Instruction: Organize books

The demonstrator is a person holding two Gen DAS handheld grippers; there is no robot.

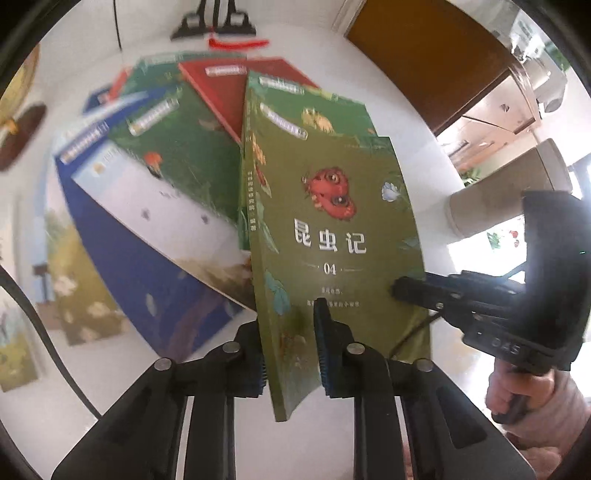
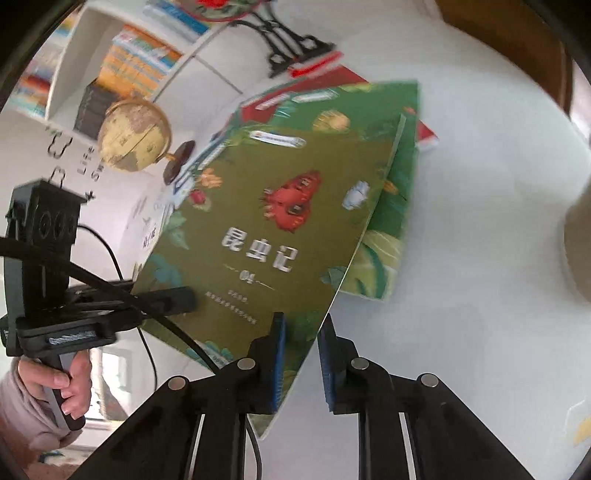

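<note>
An olive-green book [image 1: 332, 221] with a red butterfly and "04" on its cover is lifted at a tilt above the other books. My left gripper [image 1: 290, 325] is shut on its lower edge near the spine, one pad on the cover and one beneath. My right gripper [image 2: 302, 321] is shut on the same book [image 2: 258, 221] at its lower right corner. Each gripper also shows in the other's view: the right gripper [image 1: 402, 290] reaches in from the right, and the left gripper [image 2: 188, 295] from the left.
Fanned on the white table [image 1: 424, 147] lie another green book [image 1: 325, 110], a red book [image 1: 221, 96], a dark green book [image 1: 184, 147] and a blue-and-white book [image 1: 129, 221]. A black bookend [image 1: 214, 22] stands behind, a globe [image 2: 135, 134] and shelf [image 2: 129, 55] to the left, and a cardboard tube [image 1: 509, 192] to the right.
</note>
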